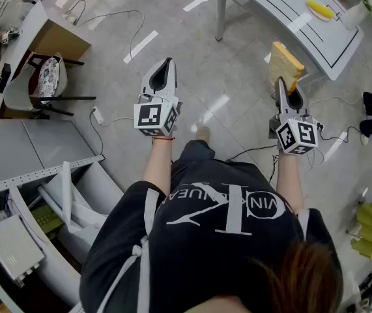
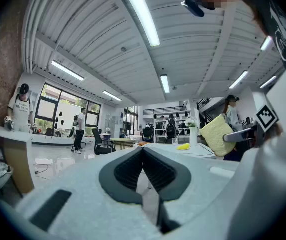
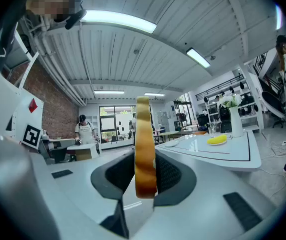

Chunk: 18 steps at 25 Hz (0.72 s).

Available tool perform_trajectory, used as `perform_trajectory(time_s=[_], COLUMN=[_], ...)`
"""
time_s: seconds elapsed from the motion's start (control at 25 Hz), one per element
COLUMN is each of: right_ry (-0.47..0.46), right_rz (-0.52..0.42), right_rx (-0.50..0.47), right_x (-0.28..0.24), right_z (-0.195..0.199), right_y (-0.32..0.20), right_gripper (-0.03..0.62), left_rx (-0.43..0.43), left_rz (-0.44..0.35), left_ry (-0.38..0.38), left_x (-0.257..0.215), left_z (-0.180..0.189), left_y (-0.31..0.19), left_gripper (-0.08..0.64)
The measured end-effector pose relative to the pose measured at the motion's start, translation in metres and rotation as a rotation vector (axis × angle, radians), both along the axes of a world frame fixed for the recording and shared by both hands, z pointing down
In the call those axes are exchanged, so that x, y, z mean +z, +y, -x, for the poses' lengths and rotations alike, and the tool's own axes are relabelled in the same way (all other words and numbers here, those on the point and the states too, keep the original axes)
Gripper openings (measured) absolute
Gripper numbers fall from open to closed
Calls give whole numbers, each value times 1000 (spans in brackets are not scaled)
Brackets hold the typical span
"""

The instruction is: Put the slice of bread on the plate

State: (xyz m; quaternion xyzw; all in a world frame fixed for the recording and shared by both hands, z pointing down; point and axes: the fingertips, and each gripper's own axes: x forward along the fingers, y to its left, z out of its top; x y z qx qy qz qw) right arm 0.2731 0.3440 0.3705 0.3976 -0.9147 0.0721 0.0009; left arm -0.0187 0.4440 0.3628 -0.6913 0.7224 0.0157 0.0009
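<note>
the right gripper [image 3: 144, 159], a pale grey two-jaw tool with black ribbed pads, is seen closed on the slice of bread [image 3: 144, 144], a square, pale yellow slice with a golden-brown crust. the slice is pinched by its lower part between the pads and is held upright, edge-on to the right gripper view, so that mostly crust is shown there. in the head view the slice is seen standing up beyond the tips of this gripper, in the air above the grey tiled floor [image 1: 192, 57]. it is near the corner of the white table with thin black lines [image 1: 332, 54] and is not touching it.

the left gripper [image 2: 143, 151], of the same make, is seen with its jaws brought together at the tips, and nothing is caught between them. it is held level, well apart from the right one, and from its view the yellow face of the slice can be made out at the right.

both tools are held out in front of a person in a black shirt with white lettering [image 1: 218, 227]. on the table a yellow oblong object [image 1: 319, 9] is laid, and a white vase of white flowers [image 3: 231, 118] is stood near it. a white chair with a patterned cushion [image 1: 45, 80] is placed at the left of the floor, beside a brown cardboard box [image 1: 58, 41].
</note>
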Motion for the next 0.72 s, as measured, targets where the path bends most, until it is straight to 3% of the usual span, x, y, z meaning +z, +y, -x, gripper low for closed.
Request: perform_trajectory(time_s=[0.36,0.72], right_ry=[4,-15], right_rz=[15,20], right_rx=[8,75], right_x=[8,16], right_z=[23,42], right_y=[-19,-43], right_gripper=[97,98], left_rx=[8,76], left_rz=[5,15], left_ry=[14,10], left_x=[3,10], left_z=[24,50], left_y=[-22,-57], left_gripper=[2,2])
